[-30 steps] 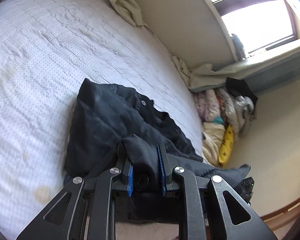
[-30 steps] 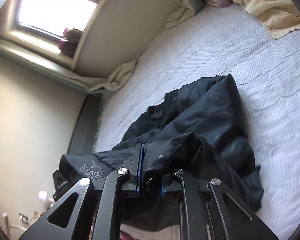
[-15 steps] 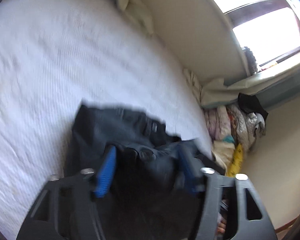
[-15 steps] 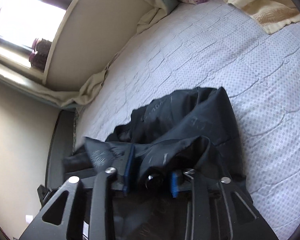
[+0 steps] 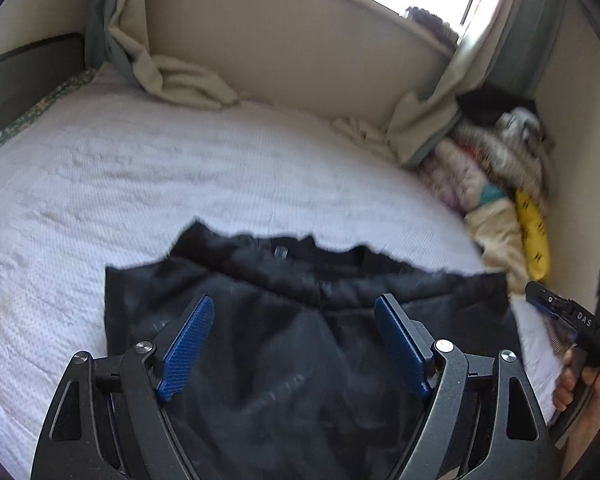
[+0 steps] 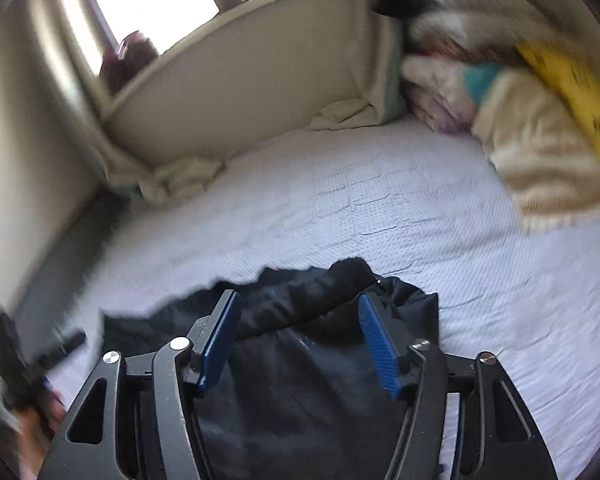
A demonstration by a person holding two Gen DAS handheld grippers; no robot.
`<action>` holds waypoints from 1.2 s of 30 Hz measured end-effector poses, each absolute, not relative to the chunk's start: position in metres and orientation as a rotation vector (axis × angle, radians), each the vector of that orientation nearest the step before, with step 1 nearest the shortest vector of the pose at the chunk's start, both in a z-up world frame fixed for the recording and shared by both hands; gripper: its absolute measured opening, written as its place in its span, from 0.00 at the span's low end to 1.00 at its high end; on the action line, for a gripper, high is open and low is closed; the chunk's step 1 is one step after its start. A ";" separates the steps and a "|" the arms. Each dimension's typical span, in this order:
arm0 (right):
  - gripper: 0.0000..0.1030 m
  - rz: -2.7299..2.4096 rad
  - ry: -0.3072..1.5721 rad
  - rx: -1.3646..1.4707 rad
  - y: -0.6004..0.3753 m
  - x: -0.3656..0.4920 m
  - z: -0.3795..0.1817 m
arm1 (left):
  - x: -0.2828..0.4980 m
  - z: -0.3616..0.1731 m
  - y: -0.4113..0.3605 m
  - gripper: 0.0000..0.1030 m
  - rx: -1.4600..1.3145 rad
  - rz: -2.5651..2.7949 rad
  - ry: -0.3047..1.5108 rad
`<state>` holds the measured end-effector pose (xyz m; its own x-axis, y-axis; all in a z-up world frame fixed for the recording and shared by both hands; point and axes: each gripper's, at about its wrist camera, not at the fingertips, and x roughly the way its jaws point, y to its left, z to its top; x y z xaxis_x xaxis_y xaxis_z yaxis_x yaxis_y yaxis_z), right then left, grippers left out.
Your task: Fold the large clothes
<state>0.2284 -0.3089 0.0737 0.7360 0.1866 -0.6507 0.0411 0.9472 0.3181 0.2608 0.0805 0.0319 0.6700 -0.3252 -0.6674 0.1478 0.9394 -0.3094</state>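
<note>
A black garment (image 5: pixel 300 360) lies bunched on the white quilted bed (image 5: pixel 180 184), near its front edge. My left gripper (image 5: pixel 294 300) hangs over the garment with its jaws opening; the cloth lies beneath and between the blue pads (image 5: pixel 188 336), which do not press on it. In the right wrist view the same garment (image 6: pixel 300 380) lies under my right gripper (image 6: pixel 298 296), its jaws also opening around loose cloth without gripping. A hand holds the right gripper (image 5: pixel 572 320) at the garment's right end.
A pile of folded and loose clothes (image 5: pixel 492 176) with a yellow item (image 5: pixel 534 236) fills the bed's far right corner. Cream curtains (image 5: pixel 172 80) hang down onto the bed below the window. The mattress cover (image 6: pixel 380 208) stretches beyond the garment.
Both grippers were shut on folds of the black garment and have let go, their jaws spreading wide. Both views have rolled and shifted, and the garment now rests on the bed.
</note>
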 end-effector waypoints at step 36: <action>0.49 -0.155 0.920 0.181 -0.287 0.252 -0.002 | 0.254 -0.002 0.058 0.82 0.013 -0.049 0.819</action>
